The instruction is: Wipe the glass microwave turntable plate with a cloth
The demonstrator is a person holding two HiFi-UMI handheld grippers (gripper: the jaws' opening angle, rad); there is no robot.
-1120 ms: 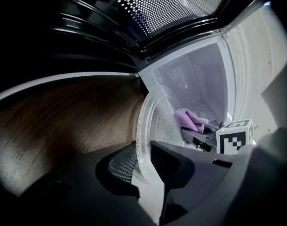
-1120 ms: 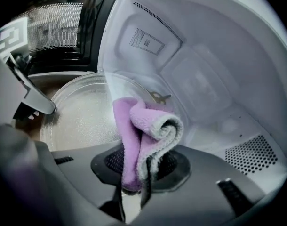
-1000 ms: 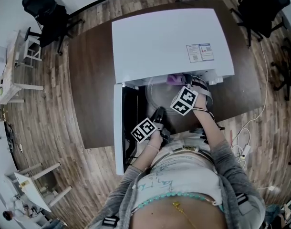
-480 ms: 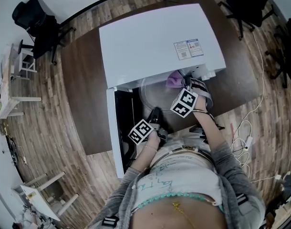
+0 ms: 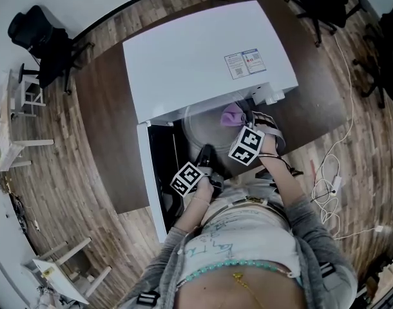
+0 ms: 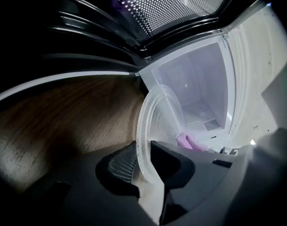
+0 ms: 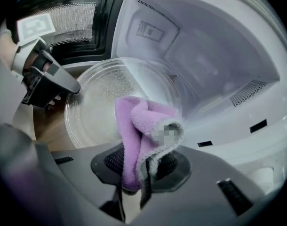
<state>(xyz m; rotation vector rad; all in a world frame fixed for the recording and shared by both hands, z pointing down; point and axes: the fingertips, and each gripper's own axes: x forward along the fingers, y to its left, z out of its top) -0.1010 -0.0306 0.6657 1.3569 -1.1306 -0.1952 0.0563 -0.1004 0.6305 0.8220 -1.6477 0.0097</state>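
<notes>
Now, purple cloth (image 7: pixel 139 126) at glass plate (image 7: pixel 94 107)

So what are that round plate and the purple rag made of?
The turntable plate looks like clear glass: see-through, with a pebbled surface. The cloth looks like microfibre or terry: fuzzy purple pile, grey edging.
</notes>
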